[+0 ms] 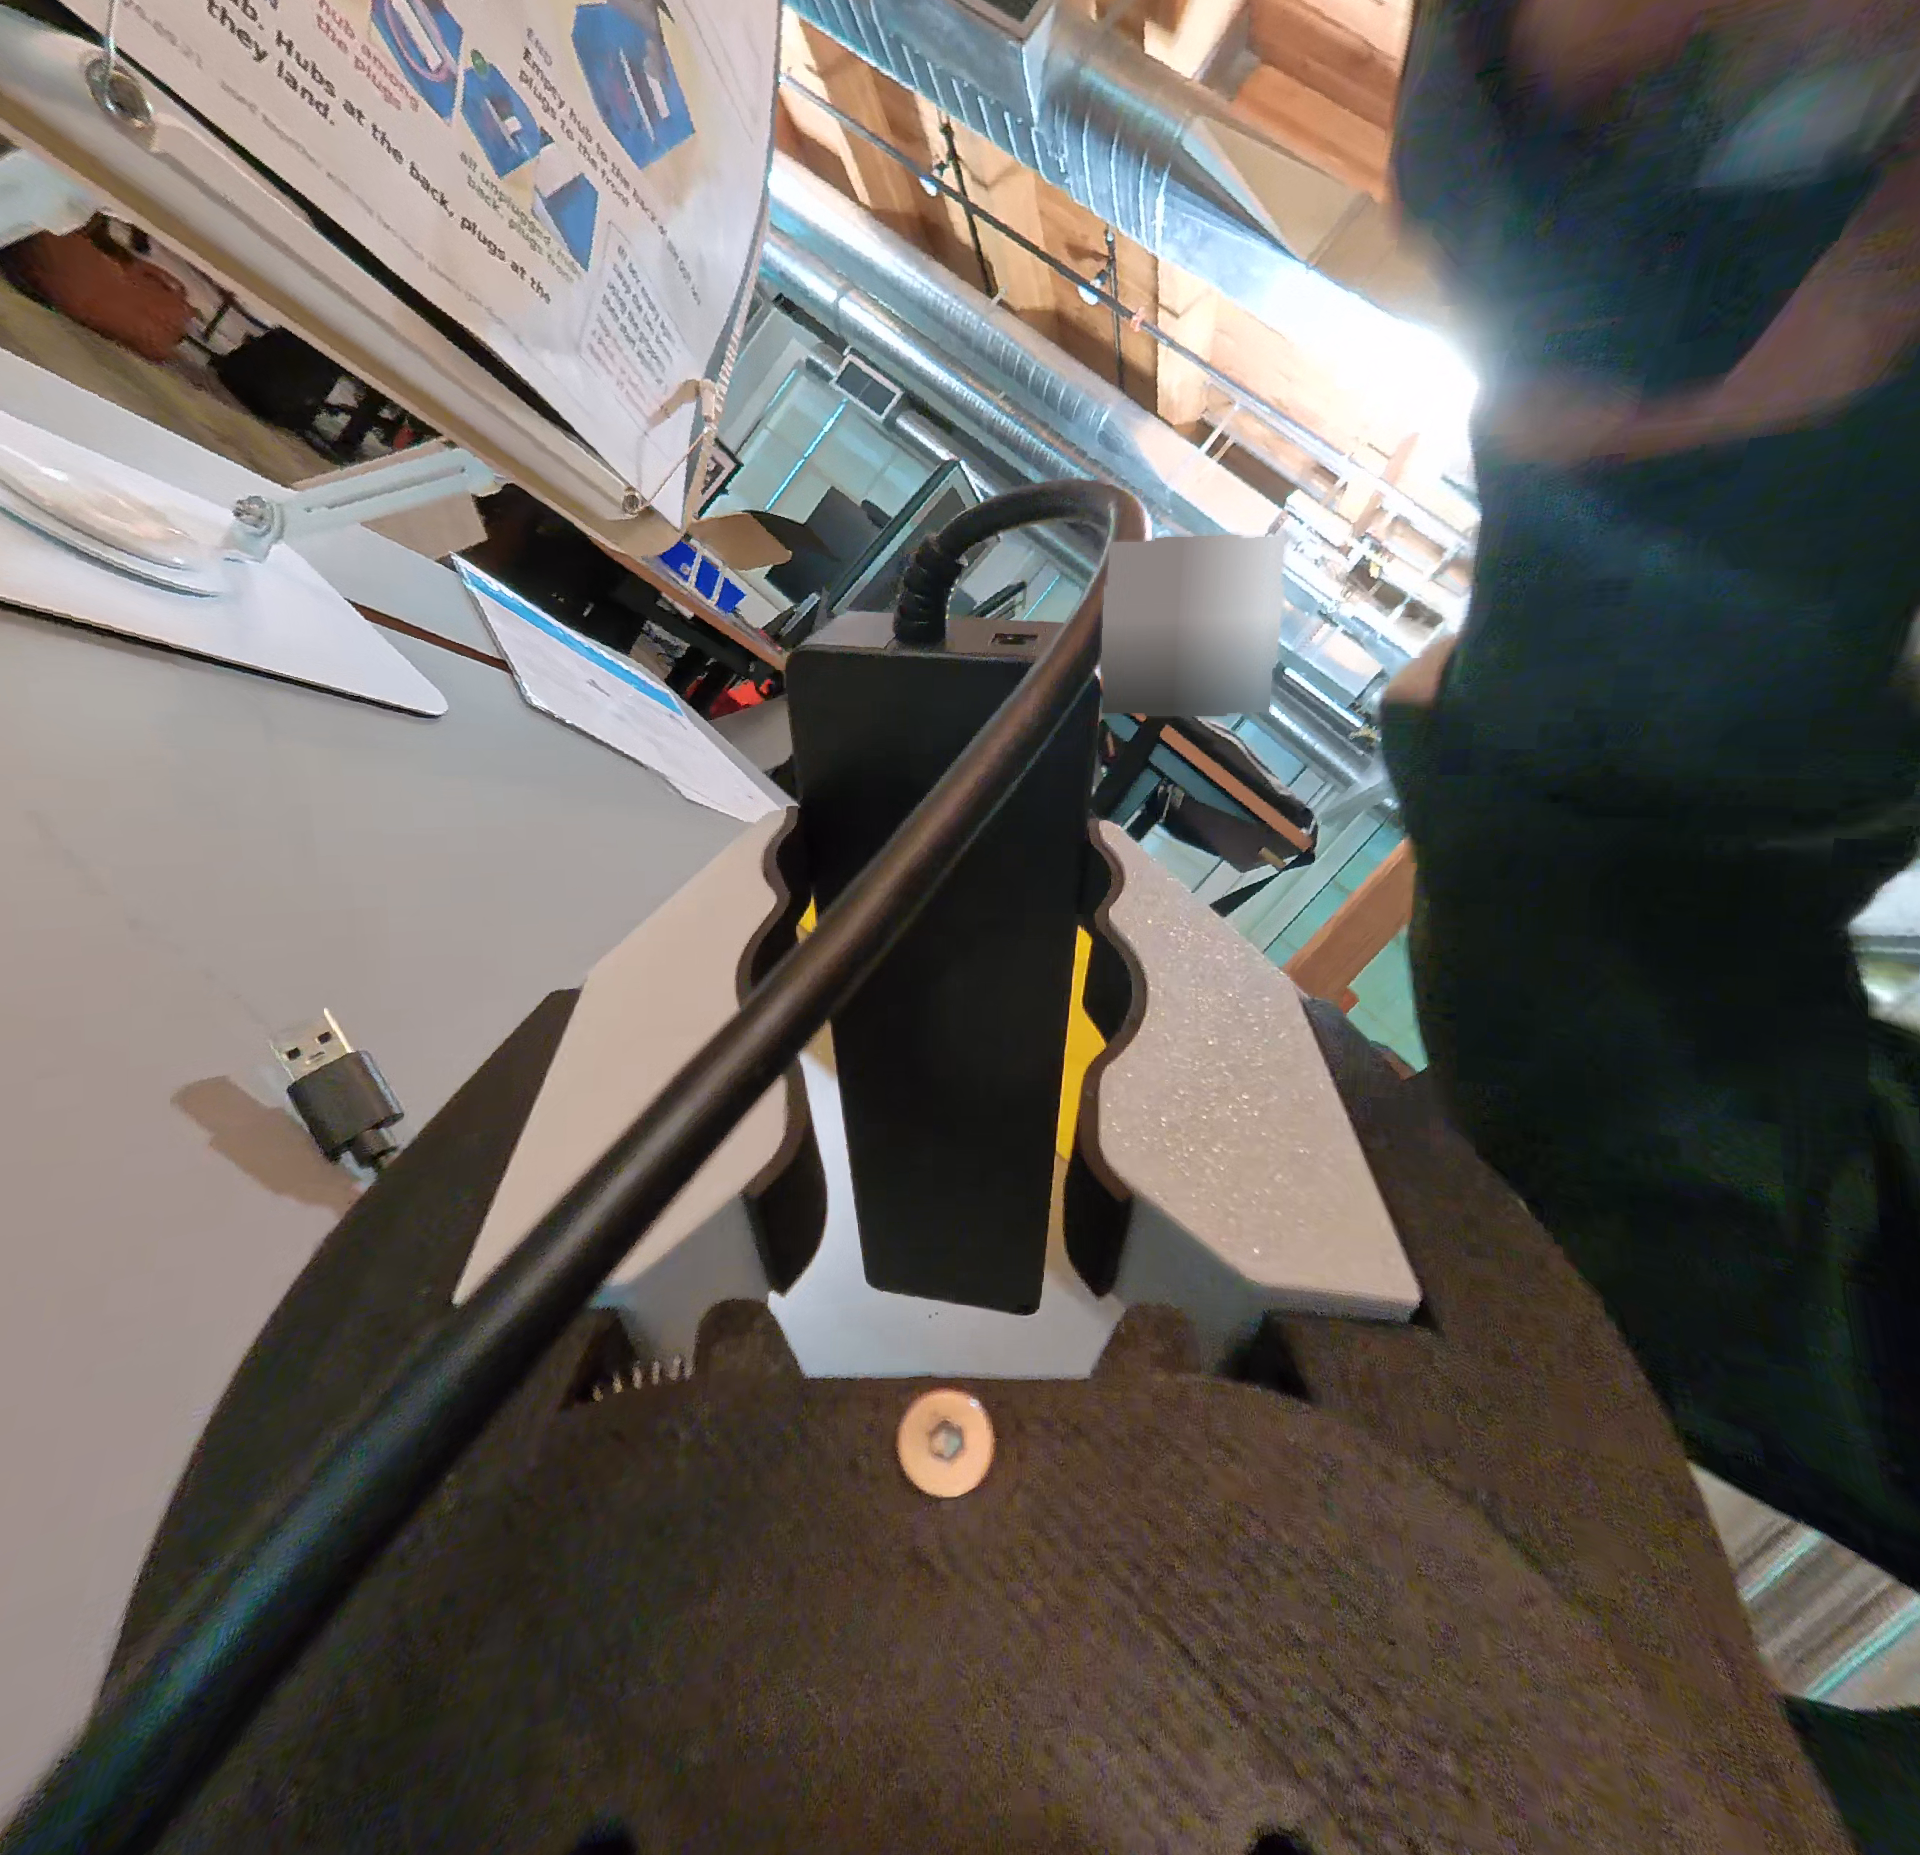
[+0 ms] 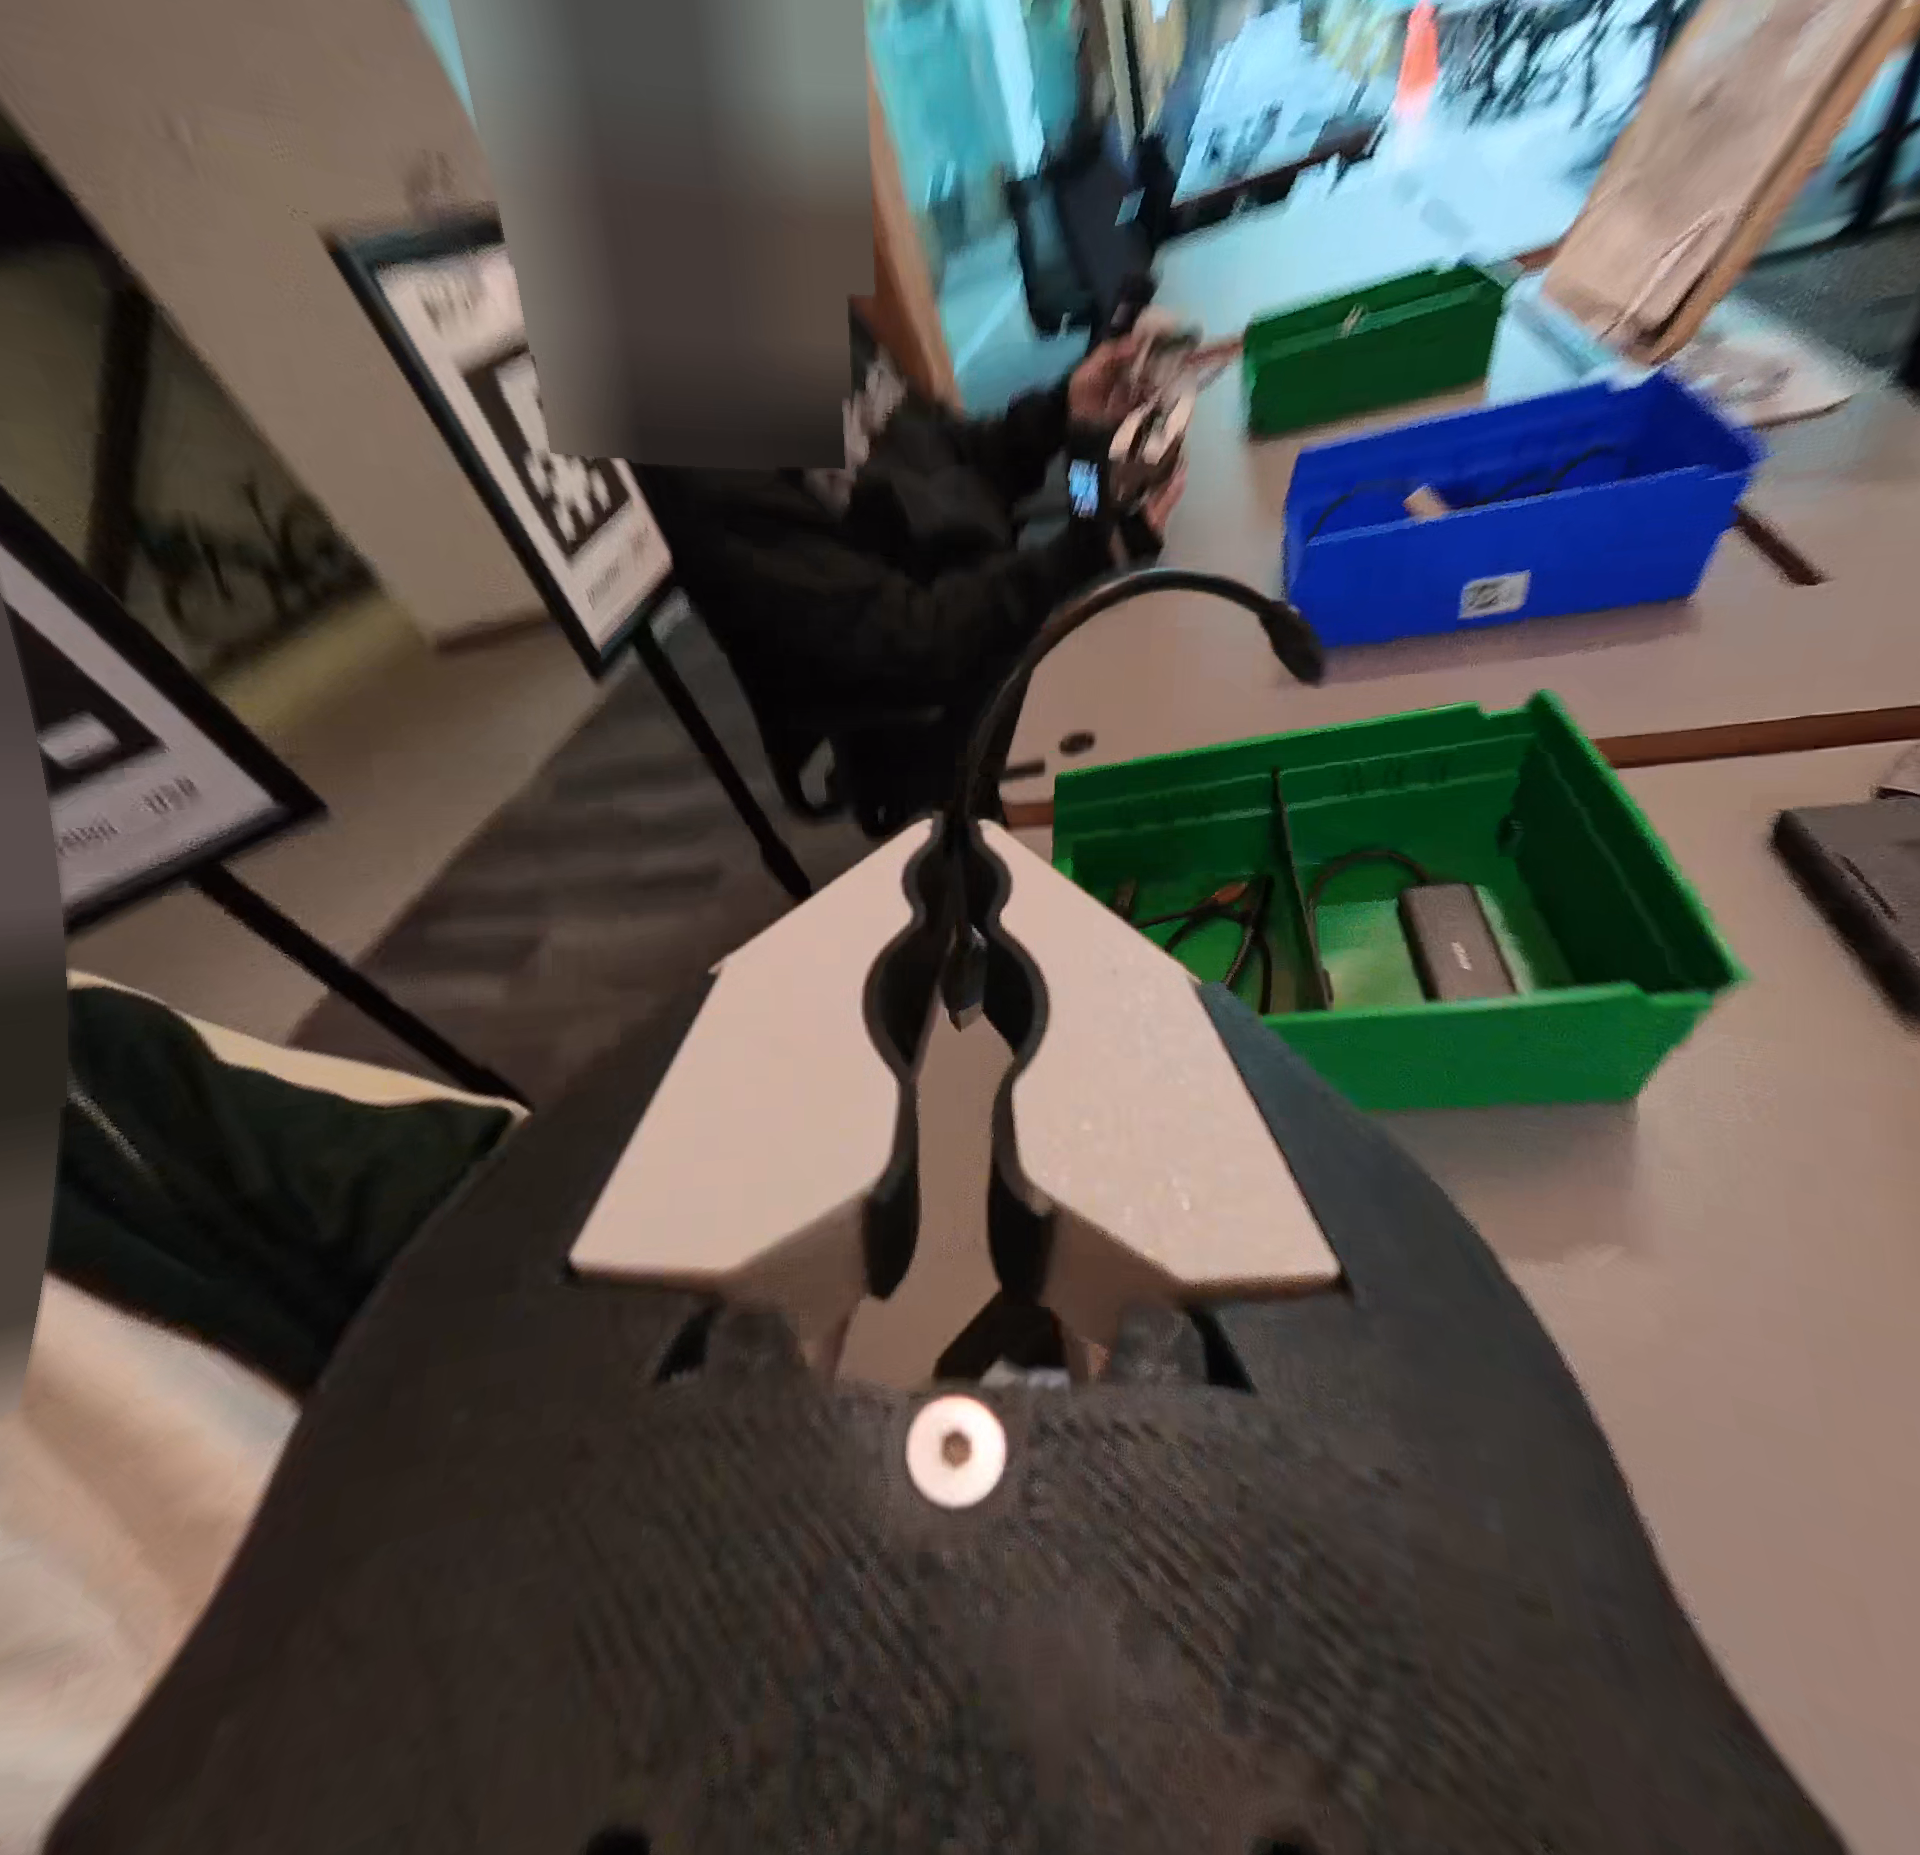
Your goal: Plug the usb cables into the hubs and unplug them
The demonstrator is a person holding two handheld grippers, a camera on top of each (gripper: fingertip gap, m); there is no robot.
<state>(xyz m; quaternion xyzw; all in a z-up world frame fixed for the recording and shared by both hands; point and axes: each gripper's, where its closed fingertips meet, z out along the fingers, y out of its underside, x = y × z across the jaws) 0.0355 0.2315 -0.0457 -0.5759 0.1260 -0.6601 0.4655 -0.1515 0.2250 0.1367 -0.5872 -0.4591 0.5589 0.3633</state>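
Between the grey fingers [image 1: 1236, 1036] of the left hand-held gripper [image 1: 951, 849]: a black hub [image 1: 940, 984], gripped lengthwise, its cabled end pointing away toward 12 o'clock. Hub's own cable [image 1: 790, 995] looping out of the far end, arching back and slanting across the hub face down to 7 o'clock, past the gripper body. Flash of yellow showing beside the hub at its 3 o'clock edge. Out at 9 o'clock, flat on the grey worktop [image 1: 208, 870]: a loose usb plug [image 1: 332, 1083], metal tip aimed up toward 12, well apart from the hub. Farther off at 10 o'clock, a white lamp base [image 1: 156, 548] and a printed sheet [image 1: 613, 683]; overhead at 11, a hanging instruction poster [image 1: 468, 143]. Dark-clothed person [image 1: 1662, 766] filling the 3 o'clock side.

Over on the right hand-held gripper [image 2: 961, 849]: fingertips [image 2: 1049, 870] pinched nearly together on a thin black cable [image 2: 1081, 610], one small plug [image 2: 961, 995] dangling down in the gap between the fingers, the other end [image 2: 1294, 647] curling up and over toward 1 o'clock. At 2 o'clock on the worktop, a green bin [image 2: 1455, 1047] with a divider: dark hub [image 2: 1455, 948] lying in the right compartment, tangled cables [image 2: 1205, 917] in the left. Beyond it, a blue bin [image 2: 1507, 548], then another green bin [image 2: 1361, 361] farther back. Seated figure in black [image 2: 883, 558] at 12 o'clock, much of the view smeared by blur.
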